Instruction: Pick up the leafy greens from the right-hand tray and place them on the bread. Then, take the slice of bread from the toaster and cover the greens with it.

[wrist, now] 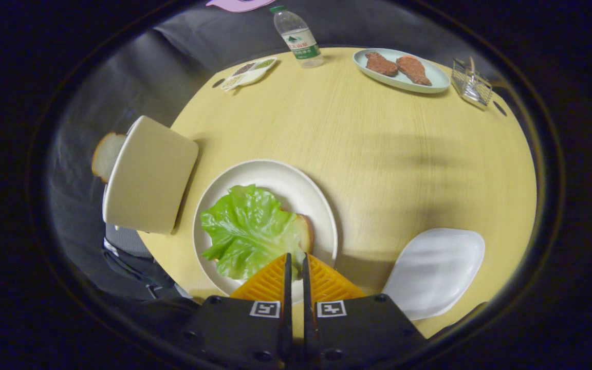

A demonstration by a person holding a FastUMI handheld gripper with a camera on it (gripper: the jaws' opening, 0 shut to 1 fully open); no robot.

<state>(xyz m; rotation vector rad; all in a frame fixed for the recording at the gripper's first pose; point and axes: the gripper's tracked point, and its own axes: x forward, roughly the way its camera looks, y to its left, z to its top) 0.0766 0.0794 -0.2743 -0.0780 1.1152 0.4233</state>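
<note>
Leafy greens (247, 231) on plated bread (303, 232) (tongs (296, 262) nearly closed)

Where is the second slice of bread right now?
In the gripper view, the bread slice sticks out of the cream toaster, left of the round plate holding the lettuce.

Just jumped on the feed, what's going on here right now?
A person is building a sandwich with a handheld claw. The leafy greens already lie on the bread on the round plate. The claw hangs over the plate's near edge, fingers nearly closed and holding nothing. The second slice still sticks out of the toaster; the white tray is empty.
</note>
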